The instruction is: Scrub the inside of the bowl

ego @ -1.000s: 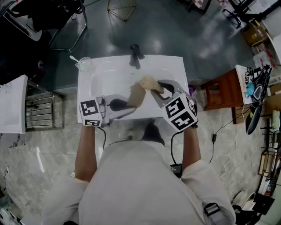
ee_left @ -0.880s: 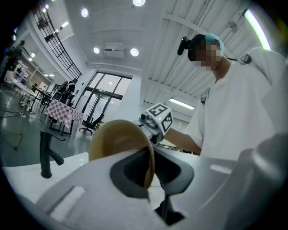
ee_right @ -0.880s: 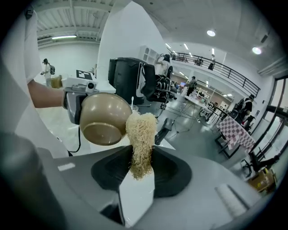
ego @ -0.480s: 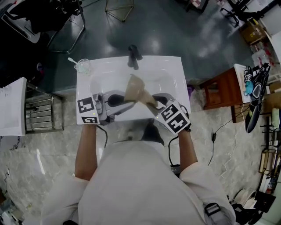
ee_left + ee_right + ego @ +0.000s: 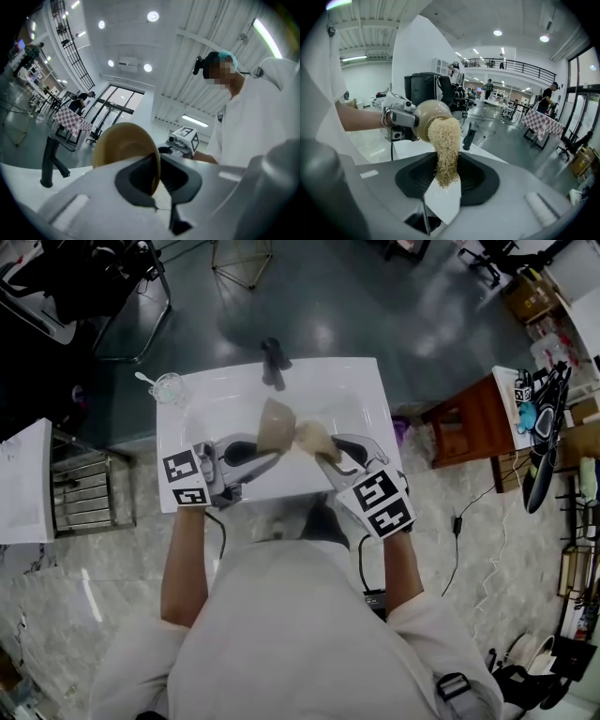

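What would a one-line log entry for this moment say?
left hand-held gripper: shut on rim of tan bowl | right hand-held gripper: shut on fibrous scrubber | scrubber tip at bowl's mouth | above white sink

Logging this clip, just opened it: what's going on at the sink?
A person stands over a white sink, a gripper in each hand. The left gripper is shut on the rim of a round tan bowl, held on edge above the basin. The right gripper grips a pale fibrous scrubbing pad, whose far end meets the bowl's mouth.
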`<action>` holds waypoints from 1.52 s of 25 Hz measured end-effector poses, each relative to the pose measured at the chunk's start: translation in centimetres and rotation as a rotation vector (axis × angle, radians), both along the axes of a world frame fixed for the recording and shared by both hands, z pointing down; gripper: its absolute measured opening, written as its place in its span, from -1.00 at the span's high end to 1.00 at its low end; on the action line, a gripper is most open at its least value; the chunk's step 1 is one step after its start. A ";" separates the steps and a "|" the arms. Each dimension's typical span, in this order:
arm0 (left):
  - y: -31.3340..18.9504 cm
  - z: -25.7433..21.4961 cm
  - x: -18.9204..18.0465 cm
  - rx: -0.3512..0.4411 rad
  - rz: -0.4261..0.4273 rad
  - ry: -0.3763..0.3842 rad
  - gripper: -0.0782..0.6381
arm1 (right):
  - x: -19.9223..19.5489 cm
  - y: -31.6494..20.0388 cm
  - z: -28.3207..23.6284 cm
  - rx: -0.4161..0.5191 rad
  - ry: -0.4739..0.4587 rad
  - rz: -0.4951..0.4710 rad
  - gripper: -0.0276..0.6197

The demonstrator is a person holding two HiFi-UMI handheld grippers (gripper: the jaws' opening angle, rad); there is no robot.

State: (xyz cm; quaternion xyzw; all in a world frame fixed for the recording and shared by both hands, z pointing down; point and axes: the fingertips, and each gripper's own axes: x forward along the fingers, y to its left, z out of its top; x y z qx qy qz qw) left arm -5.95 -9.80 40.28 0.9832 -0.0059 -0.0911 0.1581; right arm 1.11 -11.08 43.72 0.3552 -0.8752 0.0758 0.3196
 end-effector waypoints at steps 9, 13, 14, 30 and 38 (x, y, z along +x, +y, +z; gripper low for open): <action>0.0 -2.1 -0.4 0.039 -0.012 0.015 0.75 | 0.0 -1.0 0.4 -0.005 0.029 0.005 0.50; -0.5 -1.3 -0.5 0.030 -0.036 -0.025 0.75 | -0.8 0.5 0.2 -0.038 0.012 -0.038 0.50; -0.5 -1.0 -0.4 0.026 -0.036 -0.034 0.75 | -0.9 0.6 -0.2 -0.039 -0.006 -0.035 0.50; 0.3 -1.9 -0.1 0.040 -0.015 0.004 0.75 | -0.2 -0.1 0.7 -0.060 -0.006 -0.011 0.50; -0.1 0.0 0.4 0.024 -0.040 -0.079 0.75 | -0.3 0.4 -0.5 -0.033 -0.089 -0.020 0.50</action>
